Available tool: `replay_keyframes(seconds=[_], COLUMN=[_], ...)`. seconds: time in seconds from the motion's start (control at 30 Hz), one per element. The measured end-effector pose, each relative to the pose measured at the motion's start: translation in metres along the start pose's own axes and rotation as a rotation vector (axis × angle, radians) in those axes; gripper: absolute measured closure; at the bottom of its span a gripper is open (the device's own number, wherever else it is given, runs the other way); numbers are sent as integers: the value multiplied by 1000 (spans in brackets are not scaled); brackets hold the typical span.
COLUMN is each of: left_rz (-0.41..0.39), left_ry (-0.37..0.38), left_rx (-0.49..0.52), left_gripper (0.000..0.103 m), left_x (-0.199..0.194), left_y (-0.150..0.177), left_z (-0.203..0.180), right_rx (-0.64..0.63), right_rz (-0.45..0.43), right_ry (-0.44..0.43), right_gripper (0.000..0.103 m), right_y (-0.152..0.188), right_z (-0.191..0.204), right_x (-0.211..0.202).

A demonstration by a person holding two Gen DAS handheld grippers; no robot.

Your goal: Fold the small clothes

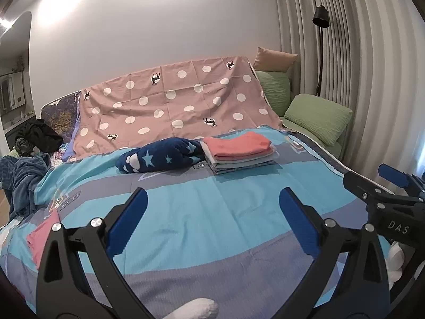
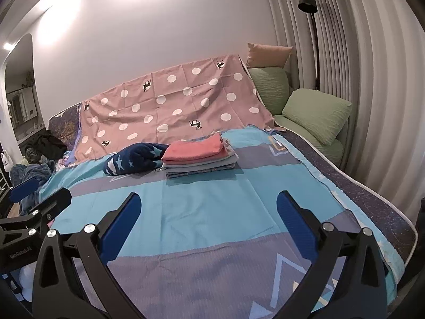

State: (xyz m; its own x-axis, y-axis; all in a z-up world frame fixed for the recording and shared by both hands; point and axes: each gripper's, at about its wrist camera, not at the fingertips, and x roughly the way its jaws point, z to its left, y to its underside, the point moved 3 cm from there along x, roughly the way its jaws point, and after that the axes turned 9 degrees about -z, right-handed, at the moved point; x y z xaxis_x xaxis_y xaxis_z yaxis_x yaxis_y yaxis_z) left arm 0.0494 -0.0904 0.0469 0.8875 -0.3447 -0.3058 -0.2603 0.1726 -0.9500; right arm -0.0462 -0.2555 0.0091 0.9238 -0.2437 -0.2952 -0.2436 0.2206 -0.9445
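Observation:
A neat stack of folded small clothes (image 1: 237,154) (image 2: 199,158), coral pink on top and grey below, lies far back on the blue-and-grey bed sheet (image 1: 202,212) (image 2: 212,212). A navy garment with pale stars (image 1: 159,158) (image 2: 132,160) lies bunched just left of the stack. A pink cloth (image 1: 43,235) lies at the sheet's left edge. My left gripper (image 1: 212,198) is open and empty, hovering over bare sheet well short of the stack. My right gripper (image 2: 208,202) is open and empty too, and shows at the right edge of the left wrist view (image 1: 372,180).
A pink polka-dot sheet (image 1: 175,103) drapes the back of the bed. Green pillows (image 1: 318,118) and a tan cushion (image 1: 273,58) sit at the back right by a black floor lamp (image 1: 320,18) and curtains. Dark clothes (image 1: 37,137) and a blue blanket (image 1: 21,183) are heaped at the left.

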Motion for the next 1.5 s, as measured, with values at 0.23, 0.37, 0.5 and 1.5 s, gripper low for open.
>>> replay_keyframes(seconds=[0.23,0.37,0.5,1.5], left_rz=[11,20,33,124], left_ry=[-9,-1,-6,0], left_rx=[39,26,21,-10], left_gripper=[2,2,2,2], left_x=[-6,-8,-5,25], left_y=[8,11,14,38], left_z=[-8,-8,-8,-5], right_rx=[18,17,14,6], right_rz=[8,18,30,105], right_ry=[-4,-12,-22,-28], right_gripper=[1,1,1,1], right_y=[2,5,7,25], right_z=[-5,-5,-3,0], right_x=[-10,-10,-8,11])
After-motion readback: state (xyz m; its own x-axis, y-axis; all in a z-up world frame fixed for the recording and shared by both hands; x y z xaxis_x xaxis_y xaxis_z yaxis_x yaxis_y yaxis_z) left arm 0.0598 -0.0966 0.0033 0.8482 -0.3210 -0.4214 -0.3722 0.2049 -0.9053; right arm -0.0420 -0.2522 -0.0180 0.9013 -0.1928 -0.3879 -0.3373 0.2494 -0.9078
